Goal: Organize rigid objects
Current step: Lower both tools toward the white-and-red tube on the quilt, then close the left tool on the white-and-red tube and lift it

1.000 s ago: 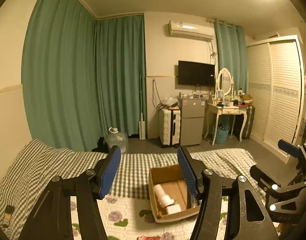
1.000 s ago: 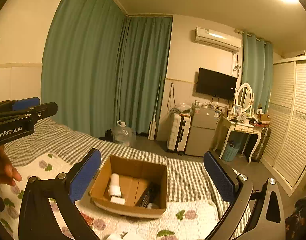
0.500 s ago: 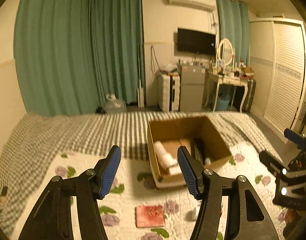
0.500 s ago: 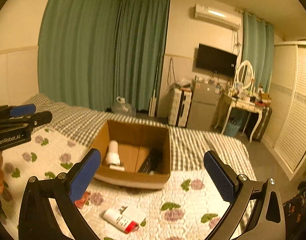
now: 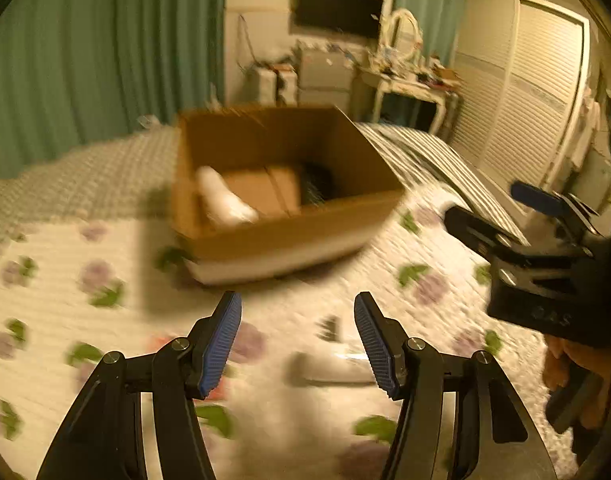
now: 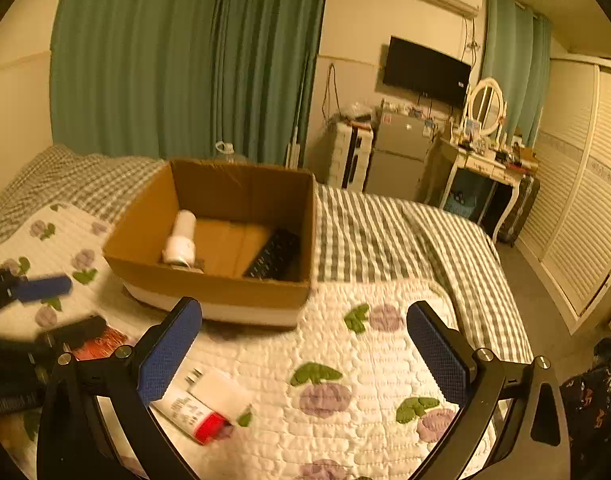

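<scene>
Gripper [image 6: 303, 344] open; box [image 6: 209, 292] holds bottle [image 6: 180, 242], remote [image 6: 274, 254].

We find the cardboard box [image 6: 209, 284] on the quilt [image 6: 377, 364], itself on the bed [image 6: 389, 236]. In it a bottle [image 6: 180, 240] lies left, a remote control [image 6: 274, 256] right. Before the box, a tube [image 6: 193, 414] touches a charger [image 6: 217, 390]; a packet [image 6: 101, 340] lies farther left.

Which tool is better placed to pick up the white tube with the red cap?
Probably the left tool: open, it points at the tube. The right tool has the tube off-centre.
</scene>
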The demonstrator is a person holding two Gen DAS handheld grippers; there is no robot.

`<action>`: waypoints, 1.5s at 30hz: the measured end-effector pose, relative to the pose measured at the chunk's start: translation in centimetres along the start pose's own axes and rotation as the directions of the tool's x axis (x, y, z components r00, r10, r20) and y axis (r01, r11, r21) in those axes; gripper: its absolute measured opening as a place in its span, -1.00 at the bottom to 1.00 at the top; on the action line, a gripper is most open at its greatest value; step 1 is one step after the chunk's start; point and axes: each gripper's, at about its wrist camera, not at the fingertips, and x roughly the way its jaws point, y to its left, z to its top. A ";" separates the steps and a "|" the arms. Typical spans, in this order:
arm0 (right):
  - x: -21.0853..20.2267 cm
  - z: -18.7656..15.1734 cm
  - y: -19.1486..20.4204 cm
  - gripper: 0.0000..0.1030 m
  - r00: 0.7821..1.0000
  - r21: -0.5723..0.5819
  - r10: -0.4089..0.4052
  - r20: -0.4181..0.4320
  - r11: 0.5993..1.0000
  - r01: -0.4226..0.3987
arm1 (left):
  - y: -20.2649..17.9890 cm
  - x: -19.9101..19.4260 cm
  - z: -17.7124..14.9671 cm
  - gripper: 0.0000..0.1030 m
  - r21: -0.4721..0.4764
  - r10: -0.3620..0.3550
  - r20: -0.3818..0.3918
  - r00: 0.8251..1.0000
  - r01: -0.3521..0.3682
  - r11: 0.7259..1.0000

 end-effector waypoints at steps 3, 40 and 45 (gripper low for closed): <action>1.2 -0.8 -0.9 1.00 1.000 0.005 -0.004 -0.031 1.000 0.004 | -1.9 2.0 -1.3 0.20 0.000 -0.045 -0.057 0.997 0.045 0.999; 13.0 -8.1 5.4 -0.17 0.877 -0.249 0.280 -0.390 0.885 -0.393 | 4.5 7.4 -5.8 0.39 -0.045 -0.047 -0.253 0.966 0.037 0.998; 12.5 -8.0 4.0 -0.20 0.865 -0.165 0.299 -0.404 0.906 -0.390 | 3.9 8.3 -5.4 0.39 -0.017 -0.031 -0.253 0.967 0.028 0.999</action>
